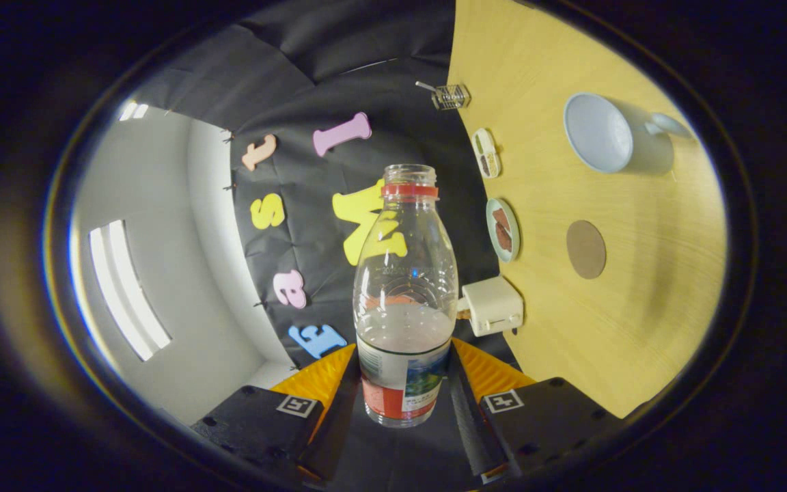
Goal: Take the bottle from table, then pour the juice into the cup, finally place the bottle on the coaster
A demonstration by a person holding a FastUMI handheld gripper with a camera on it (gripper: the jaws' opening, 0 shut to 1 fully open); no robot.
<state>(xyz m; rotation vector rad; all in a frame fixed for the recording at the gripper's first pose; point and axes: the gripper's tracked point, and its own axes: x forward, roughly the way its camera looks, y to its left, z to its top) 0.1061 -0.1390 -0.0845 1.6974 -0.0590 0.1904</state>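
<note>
The tongs [404, 383] hold the bottle [404, 301] between their two fingers [322, 379], one finger pressing on each side of its lower part, where the label is. The bottle has no cap; a red ring sits around its neck, and its mouth points away from the tongs. It is made of clear plastic and a pale liquid fills about the lower third of it. The whole view is rolled to one side, so the table [639, 328] stands like a wall at the right of the tongs, and the bottle is held in the air, off the table.

Beyond the fingers, well to the right of the bottle's neck, the cup [602, 133] stands on the table with its open mouth turned toward the tongs; it looks empty, and its handle is on the far side. Nearer to the tongs than the cup, the round brown coaster [585, 249] lies flat on the wood, well apart from the bottle.

Along the table's edge, between the bottle and the coaster, several small things are in a row: a white box [496, 306] just beside the bottle's body, a small round dish [503, 230] with something brown in it, an oval dish [486, 153] farther on, and a clear glass container [450, 96] farthest from the tongs.
</note>
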